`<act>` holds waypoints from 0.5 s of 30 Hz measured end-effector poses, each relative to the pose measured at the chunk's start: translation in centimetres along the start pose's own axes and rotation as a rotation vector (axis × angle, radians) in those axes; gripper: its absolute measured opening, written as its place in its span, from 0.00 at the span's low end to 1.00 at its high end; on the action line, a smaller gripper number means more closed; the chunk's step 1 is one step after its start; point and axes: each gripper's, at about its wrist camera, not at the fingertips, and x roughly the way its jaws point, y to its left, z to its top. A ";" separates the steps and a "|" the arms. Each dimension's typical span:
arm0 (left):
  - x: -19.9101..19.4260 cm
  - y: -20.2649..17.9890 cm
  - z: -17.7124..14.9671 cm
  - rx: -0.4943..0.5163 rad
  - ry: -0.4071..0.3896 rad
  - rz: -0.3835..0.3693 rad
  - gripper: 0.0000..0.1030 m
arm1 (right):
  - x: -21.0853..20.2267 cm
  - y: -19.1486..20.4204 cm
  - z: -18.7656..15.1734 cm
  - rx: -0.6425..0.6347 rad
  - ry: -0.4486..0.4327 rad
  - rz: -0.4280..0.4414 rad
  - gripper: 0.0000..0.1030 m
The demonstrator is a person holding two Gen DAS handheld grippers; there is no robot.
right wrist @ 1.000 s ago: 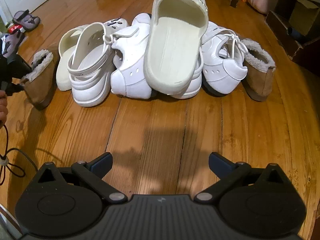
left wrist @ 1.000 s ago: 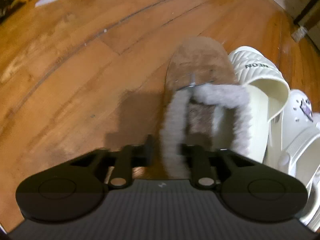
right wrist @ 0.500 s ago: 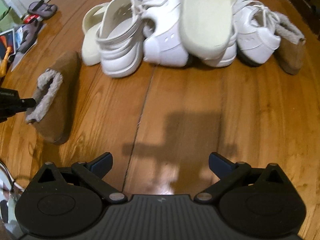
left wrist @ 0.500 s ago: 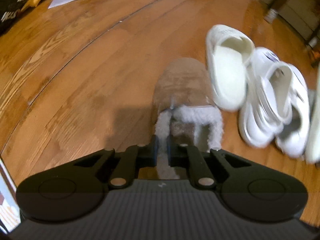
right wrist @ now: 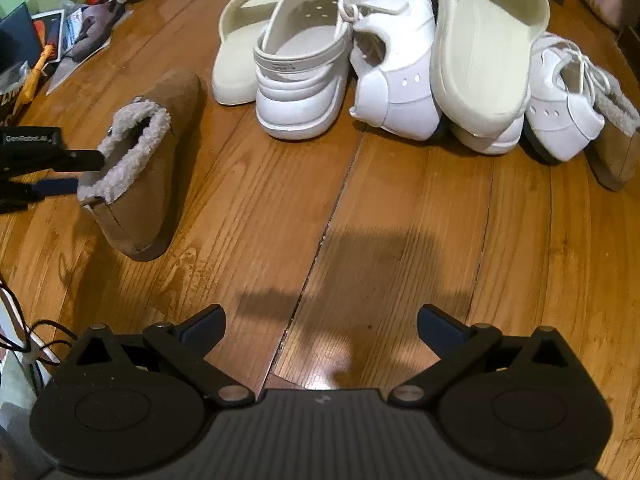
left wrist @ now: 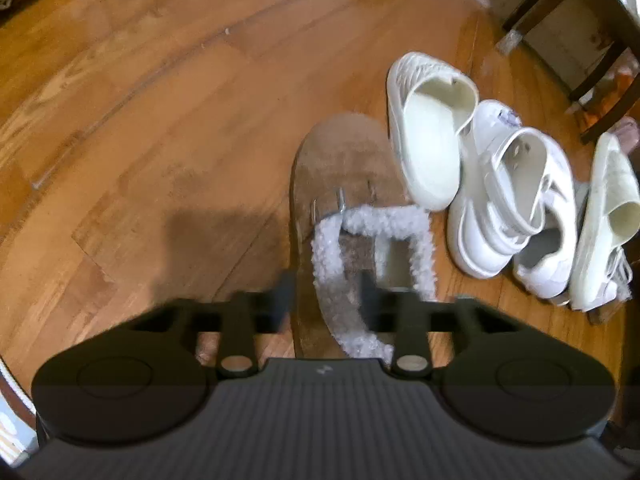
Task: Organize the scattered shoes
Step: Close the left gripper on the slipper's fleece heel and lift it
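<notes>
Left gripper [left wrist: 328, 294]: jaws have just been opening; the fingers now stand apart on either side of the fleece collar of the brown slipper [left wrist: 344, 184], the left one outside the collar and the right one inside the opening, with no pinch on it.
Right gripper [right wrist: 320, 326]: fingers spread wide over bare wood floor [right wrist: 400, 220], nothing between them.
Brown slipper, place: it stands alone on its sole on the left of the scene, apart from the pile, toe pointing far and heel near.
Brown slipper, handling: it looks light and soft; the suede-like upper and fluffy collar will likely crush under the pads, so a grip there should hold without slipping but may let the shoe droop.
Where to hold: the heel collar, one finger inside and one outside, is probably the best place.
Its mate [right wrist: 616, 140]: a second fleece-lined brown slipper lies at the far right end of the pile, partly behind a white sneaker [right wrist: 560, 116].
Pile: a cream slide [right wrist: 488, 36] leans on top of the white shoes; it seems stiff, smooth foam, likely to slide off if its neighbours are pulled.
White clog [right wrist: 304, 64]: looks rigid; its heel strap offers a handle.
</notes>
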 end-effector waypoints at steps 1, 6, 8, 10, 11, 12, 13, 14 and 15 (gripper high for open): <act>0.4 0.1 0.0 0.005 0.004 0.001 0.59 | 0.1 -0.1 0.0 0.008 0.001 0.000 0.99; 5.0 -0.9 -0.7 0.054 0.054 0.108 0.40 | 0.2 -0.7 -0.2 0.030 0.003 -0.004 0.99; 4.7 -0.8 -1.0 -0.001 0.049 0.062 0.30 | 0.2 -0.8 -0.3 0.031 0.003 -0.008 0.99; 4.0 -1.5 -1.2 0.032 0.039 0.104 0.20 | 0.3 -0.9 -0.4 0.031 0.003 -0.012 0.99; 3.6 -1.9 -1.4 0.044 0.053 0.129 0.17 | 0.3 -0.9 -0.5 0.034 0.005 -0.015 0.99; 3.4 -2.0 -1.5 0.043 0.063 0.136 0.16 | 0.4 -1.1 -0.5 0.040 0.008 -0.019 0.99; 3.0 -2.2 -1.7 0.035 0.076 0.140 0.16 | 0.4 -1.1 -0.5 0.043 0.010 -0.022 0.99; 2.8 -2.3 -2.0 0.035 0.084 0.138 0.16 | 0.5 -1.2 -0.4 0.046 0.012 -0.025 0.99; 2.7 -2.5 -2.1 0.037 0.087 0.138 0.16 | 0.6 -1.2 -0.4 0.051 0.016 -0.031 0.99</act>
